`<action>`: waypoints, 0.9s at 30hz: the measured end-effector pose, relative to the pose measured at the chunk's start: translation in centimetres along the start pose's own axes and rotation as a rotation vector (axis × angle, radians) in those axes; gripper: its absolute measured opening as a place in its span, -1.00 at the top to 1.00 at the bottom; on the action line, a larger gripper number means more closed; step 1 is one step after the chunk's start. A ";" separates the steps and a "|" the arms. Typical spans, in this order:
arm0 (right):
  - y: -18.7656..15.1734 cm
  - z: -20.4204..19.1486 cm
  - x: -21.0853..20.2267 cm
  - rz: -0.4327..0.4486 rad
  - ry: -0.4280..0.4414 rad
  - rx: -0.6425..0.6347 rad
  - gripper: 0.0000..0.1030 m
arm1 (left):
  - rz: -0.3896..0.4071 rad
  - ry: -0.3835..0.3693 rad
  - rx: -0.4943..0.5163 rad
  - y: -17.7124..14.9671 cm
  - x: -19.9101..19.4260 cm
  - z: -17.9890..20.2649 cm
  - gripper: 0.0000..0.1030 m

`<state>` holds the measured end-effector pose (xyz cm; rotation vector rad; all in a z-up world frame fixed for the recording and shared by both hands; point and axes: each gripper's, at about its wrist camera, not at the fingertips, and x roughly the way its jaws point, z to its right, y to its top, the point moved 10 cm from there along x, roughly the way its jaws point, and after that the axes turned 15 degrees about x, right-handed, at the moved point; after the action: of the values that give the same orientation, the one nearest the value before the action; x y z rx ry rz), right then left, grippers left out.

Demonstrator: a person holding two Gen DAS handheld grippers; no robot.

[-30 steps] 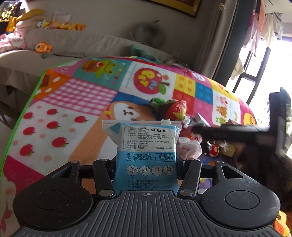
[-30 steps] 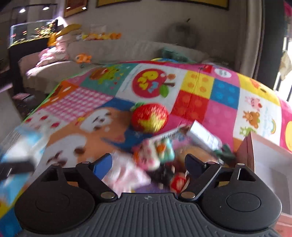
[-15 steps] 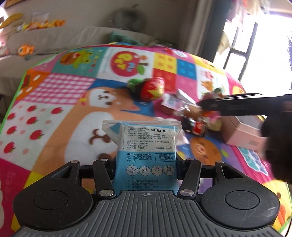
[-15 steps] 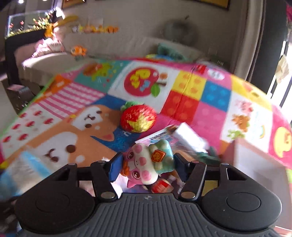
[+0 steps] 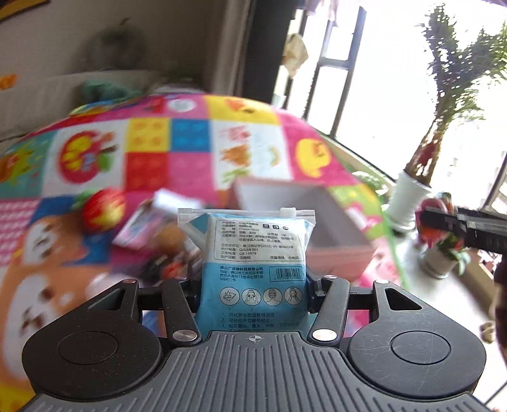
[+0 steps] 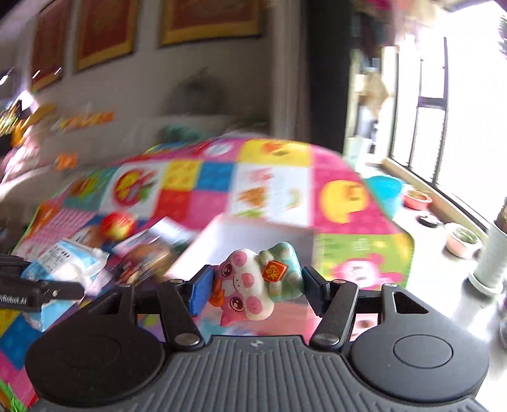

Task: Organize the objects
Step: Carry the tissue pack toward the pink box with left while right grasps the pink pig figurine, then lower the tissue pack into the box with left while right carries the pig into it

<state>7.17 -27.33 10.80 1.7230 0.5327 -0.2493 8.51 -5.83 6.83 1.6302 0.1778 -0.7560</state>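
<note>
Box [image 5: 320, 218] lies at 12 o'clock from both loads. Left jaws clamp packet [image 5: 253, 253]; right jaws clamp pig toy [image 6: 253, 282].

A patchwork play mat [image 5: 190, 149] fills the middle of the room, bright squares of pink, yellow and blue, heavily blurred. Behind the mat, a pale sofa [image 5: 47, 92] runs along the wall, and above it hang gold-framed pictures [image 6: 209, 19]. To the right of the mat, a tall window [image 5: 374, 73] glares white. Just off the mat's right edge stands a white pot with a leafy plant [image 5: 408, 196]. Beyond the mat's far right corner sit a blue bowl [image 6: 385, 193] and a pink dish [image 6: 416, 199] on the floor.
</note>
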 end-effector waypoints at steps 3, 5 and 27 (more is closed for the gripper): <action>2.3 3.3 -0.3 0.046 -0.025 0.066 -0.18 | -0.007 -0.085 -0.064 4.2 6.2 2.6 -0.13; 3.2 4.7 0.2 0.054 -0.023 0.113 -0.18 | -0.011 -0.125 -0.119 5.6 11.0 4.1 -0.14; 2.3 4.6 11.5 -0.089 -0.081 0.055 -0.20 | -0.081 -0.243 0.023 3.6 16.0 6.6 -0.13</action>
<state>18.83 -29.64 6.60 1.7364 0.5480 -0.3980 20.29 -17.55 0.68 1.5447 0.0617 -1.0140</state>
